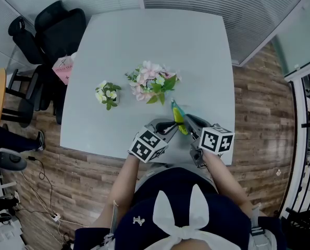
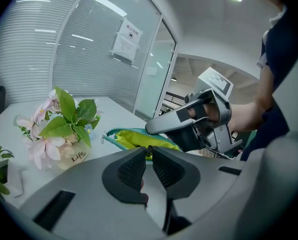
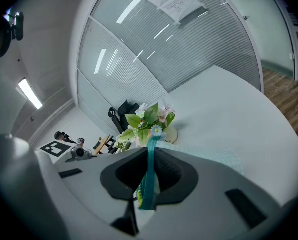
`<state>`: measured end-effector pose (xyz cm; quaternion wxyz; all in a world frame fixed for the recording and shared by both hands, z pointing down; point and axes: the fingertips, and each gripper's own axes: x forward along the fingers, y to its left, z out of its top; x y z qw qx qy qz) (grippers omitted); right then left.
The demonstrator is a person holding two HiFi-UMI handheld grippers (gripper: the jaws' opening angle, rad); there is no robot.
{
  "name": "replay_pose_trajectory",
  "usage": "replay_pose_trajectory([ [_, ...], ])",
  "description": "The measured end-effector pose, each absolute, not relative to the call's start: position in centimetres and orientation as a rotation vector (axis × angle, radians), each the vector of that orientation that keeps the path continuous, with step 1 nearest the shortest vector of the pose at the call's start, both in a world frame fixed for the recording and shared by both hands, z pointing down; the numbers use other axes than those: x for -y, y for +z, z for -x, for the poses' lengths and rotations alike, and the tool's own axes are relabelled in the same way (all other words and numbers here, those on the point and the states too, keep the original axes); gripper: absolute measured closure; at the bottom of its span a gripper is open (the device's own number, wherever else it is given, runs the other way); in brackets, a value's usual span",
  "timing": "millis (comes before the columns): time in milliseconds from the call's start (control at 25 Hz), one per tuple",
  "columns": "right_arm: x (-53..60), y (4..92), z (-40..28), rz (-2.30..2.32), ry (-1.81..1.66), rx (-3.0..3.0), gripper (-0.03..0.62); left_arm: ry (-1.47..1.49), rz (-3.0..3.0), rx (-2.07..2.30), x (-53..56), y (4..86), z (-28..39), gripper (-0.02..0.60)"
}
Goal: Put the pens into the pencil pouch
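The pencil pouch (image 1: 178, 119), yellow-green with a teal zip edge, is held up between both grippers over the table's near edge. My left gripper (image 1: 171, 125) is shut on the small dark zip pull (image 2: 149, 151) at the pouch's end; the yellow-green pouch (image 2: 133, 139) stretches away beyond its fingertips. On the other side, my right gripper (image 1: 192, 121) is shut on the pouch's teal edge (image 3: 150, 176), which runs up between its pads. The right gripper (image 2: 189, 126) also shows in the left gripper view, just past the pouch. No pen shows in any view.
On the white table (image 1: 160, 40) a pot of pink flowers (image 1: 152, 82) stands just beyond the pouch, and a smaller pot of white flowers (image 1: 108, 94) sits to its left. Black office chairs (image 1: 56, 30) stand off the table's far left corner. Glass walls with blinds lie behind.
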<state>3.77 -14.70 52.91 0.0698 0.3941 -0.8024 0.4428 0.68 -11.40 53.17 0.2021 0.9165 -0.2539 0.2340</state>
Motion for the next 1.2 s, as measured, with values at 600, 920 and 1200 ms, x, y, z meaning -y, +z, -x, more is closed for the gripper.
replay_pose_trajectory([
  [600,14.8,53.0,-3.8,-1.186,1.33,2.411,0.551,0.646,-2.553,0.696,11.4,53.4,-0.7,0.525],
  [920,14.9,53.1,-4.1,-1.193,1.331,2.41,0.551,0.57,-2.533,0.747,12.2,52.4,0.4,0.516],
  [1200,14.8,53.2,-4.1,-1.191,1.328,2.409,0.551,0.571,-2.486,0.882,12.3,53.0,4.2,0.462],
])
